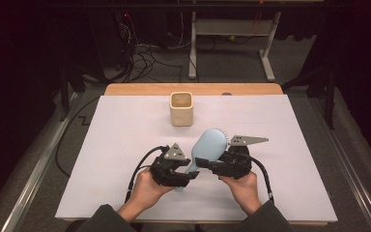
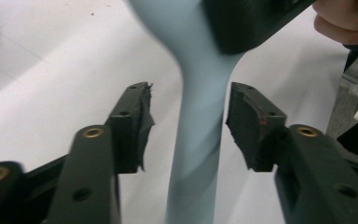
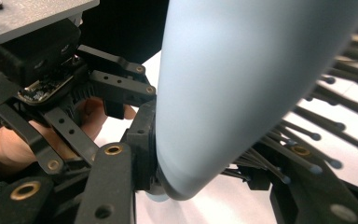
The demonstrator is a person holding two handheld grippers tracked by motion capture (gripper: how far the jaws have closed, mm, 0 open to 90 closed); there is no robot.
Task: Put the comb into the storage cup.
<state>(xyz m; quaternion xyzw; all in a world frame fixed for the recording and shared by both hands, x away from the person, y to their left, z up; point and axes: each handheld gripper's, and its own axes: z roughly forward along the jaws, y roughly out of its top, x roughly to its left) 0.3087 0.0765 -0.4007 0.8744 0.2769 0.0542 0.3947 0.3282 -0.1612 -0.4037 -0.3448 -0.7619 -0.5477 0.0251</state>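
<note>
A light blue hairbrush point(image 1: 207, 145) is held above the white table sheet, head toward the far side and handle toward the person. My right gripper point(image 1: 204, 163) is shut on the brush head point(image 3: 242, 84) near its neck, one jaw on the smooth back and the other among the dark bristles point(image 3: 326, 126); in its own view, my right gripper point(image 3: 200, 163) grips the head's lower end. My left gripper point(image 1: 189, 173) stands open around the handle point(image 2: 200, 140). In its own view, my left gripper point(image 2: 189, 121) has a gap showing between each pad and the handle.
A cream square cup point(image 1: 181, 108) stands upright at the far middle of the white sheet point(image 1: 125, 145). The wooden table edge point(image 1: 193, 89) lies behind it. Cables and metal table legs point(image 1: 268, 63) are on the floor beyond.
</note>
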